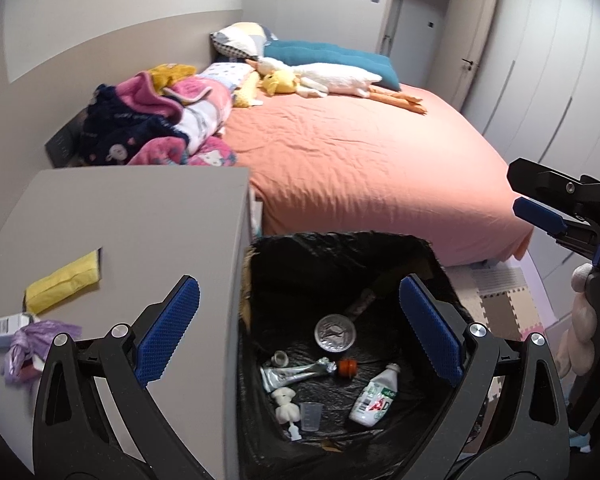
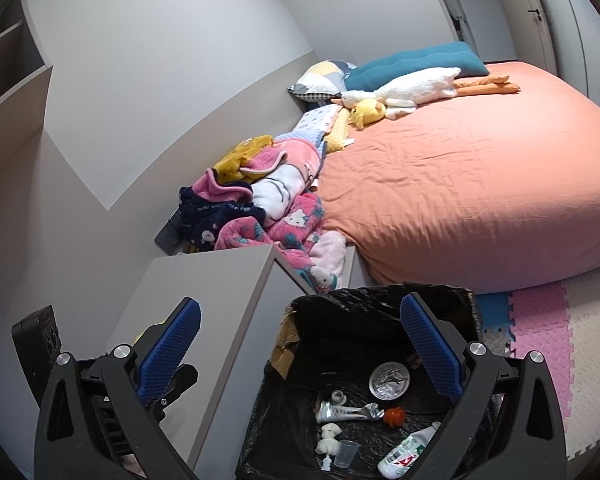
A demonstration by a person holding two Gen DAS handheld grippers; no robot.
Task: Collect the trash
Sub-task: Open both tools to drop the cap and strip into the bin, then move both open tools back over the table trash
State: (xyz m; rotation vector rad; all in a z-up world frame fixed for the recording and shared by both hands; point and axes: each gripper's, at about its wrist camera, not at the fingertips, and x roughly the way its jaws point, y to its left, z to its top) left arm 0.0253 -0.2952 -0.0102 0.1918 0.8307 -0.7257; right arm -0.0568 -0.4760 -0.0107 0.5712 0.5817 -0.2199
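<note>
A trash bin lined with a black bag [image 1: 340, 248] [image 2: 380, 300] stands beside a grey nightstand [image 1: 140, 220] [image 2: 220, 280]. Inside lie a white bottle [image 1: 374, 396] [image 2: 408, 452], a round metal lid [image 1: 335, 333] [image 2: 390, 380], a squeezed tube [image 1: 296, 374] [image 2: 348, 412], a clear cup [image 1: 311, 416] and small bits. On the nightstand lie a yellow packet [image 1: 62, 282], a purple wrapper [image 1: 32, 344] and a white box [image 1: 0, 326]. My left gripper [image 1: 298, 332] is open and empty over the bin's left rim. My right gripper [image 2: 300, 348] is open and empty above the bin; it also shows in the left wrist view [image 1: 548, 216].
A bed with an orange sheet [image 1: 360, 160] [image 2: 480, 184] lies behind the bin, with piled blankets [image 1: 160, 120] [image 2: 260, 208], plush toys [image 1: 320, 80] and pillows. Foam floor mats [image 2: 548, 344] lie to the right. Closet doors [image 1: 540, 60] line the right wall.
</note>
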